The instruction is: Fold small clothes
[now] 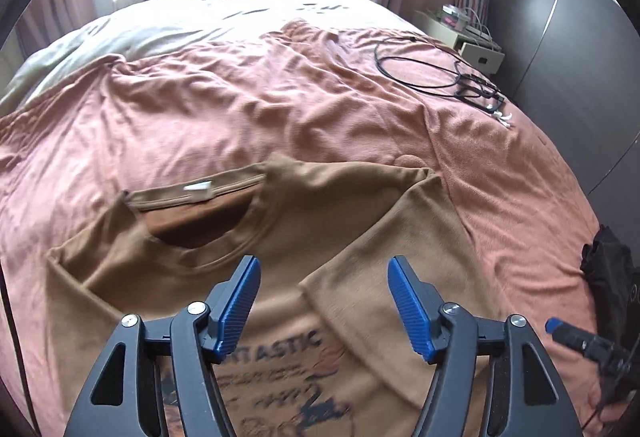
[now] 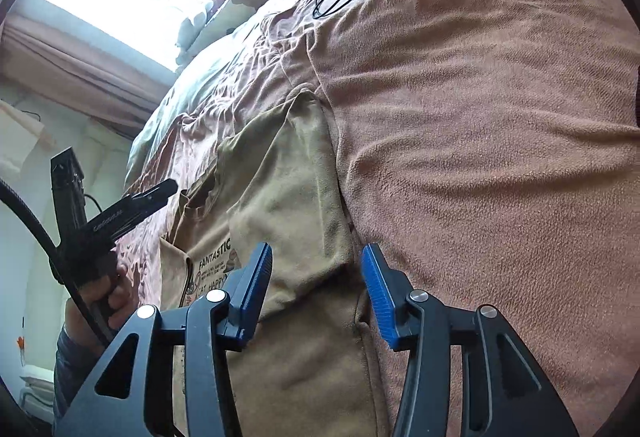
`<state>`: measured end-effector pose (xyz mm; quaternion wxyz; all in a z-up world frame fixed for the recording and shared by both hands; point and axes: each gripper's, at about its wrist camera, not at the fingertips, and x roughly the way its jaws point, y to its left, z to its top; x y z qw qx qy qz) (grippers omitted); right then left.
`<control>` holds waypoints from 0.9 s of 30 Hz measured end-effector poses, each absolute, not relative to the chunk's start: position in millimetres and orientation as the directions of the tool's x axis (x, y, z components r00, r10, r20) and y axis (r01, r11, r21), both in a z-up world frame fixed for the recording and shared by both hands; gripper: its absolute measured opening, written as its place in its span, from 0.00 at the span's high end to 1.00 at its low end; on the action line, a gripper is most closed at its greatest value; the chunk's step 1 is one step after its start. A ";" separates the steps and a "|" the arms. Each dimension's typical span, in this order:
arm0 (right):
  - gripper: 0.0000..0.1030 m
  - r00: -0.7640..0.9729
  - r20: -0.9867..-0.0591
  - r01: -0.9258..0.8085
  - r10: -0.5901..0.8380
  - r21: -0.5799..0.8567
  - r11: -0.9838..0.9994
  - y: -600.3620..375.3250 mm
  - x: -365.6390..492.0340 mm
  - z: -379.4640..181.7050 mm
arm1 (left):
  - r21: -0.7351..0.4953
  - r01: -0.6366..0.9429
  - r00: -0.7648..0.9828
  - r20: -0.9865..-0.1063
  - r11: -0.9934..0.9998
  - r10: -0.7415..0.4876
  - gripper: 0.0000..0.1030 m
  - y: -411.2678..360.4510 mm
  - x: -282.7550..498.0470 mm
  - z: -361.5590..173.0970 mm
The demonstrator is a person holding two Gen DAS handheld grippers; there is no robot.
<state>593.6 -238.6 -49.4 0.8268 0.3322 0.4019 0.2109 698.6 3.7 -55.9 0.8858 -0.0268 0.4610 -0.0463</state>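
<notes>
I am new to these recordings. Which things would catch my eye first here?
First, the brown T-shirt with dark print, lying partly folded on the pink blanket. Next, the blue fingers of both open grippers above it. A black cable lies coiled far right on the bed.

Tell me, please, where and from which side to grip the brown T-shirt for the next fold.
Probably the unfolded sleeve edge of the brown T-shirt, approached from its outer side: the other side already lies folded over the print, and that flat edge rests free on the pink blanket.
</notes>
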 end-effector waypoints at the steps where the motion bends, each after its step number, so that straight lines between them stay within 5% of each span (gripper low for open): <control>1: 0.56 0.589 -0.522 -0.087 0.617 0.718 0.690 -238.5 590.6 -46.4 | -0.088 0.051 0.577 -0.810 0.995 -0.101 0.27 11.7 690.0 -50.1; 4: 0.51 0.603 -0.511 -0.117 0.612 0.703 0.702 -237.7 580.6 -33.1 | -0.078 0.030 0.597 -0.798 0.997 -0.080 0.19 33.9 664.4 -31.5; 6: 0.37 0.618 -0.503 -0.134 0.604 0.690 0.711 -238.9 571.7 -25.2 | -0.081 0.013 0.610 -0.789 0.997 -0.072 0.14 49.7 645.2 -19.2; 15: 0.22 0.643 -0.494 -0.200 0.585 0.628 0.752 -224.6 516.4 -10.9 | -0.096 -0.051 0.651 -0.758 0.994 -0.040 0.01 101.6 566.9 16.2; 22: 0.01 0.654 -0.519 -0.238 0.550 0.549 0.801 -209.9 466.0 10.1 | -0.140 -0.072 0.677 -0.734 0.987 -0.055 0.00 127.4 504.7 27.0; 27: 0.00 0.675 -0.540 -0.258 0.503 0.466 0.846 -202.2 426.5 34.0 | -0.137 -0.067 0.699 -0.713 0.988 -0.051 0.00 136.0 458.7 37.1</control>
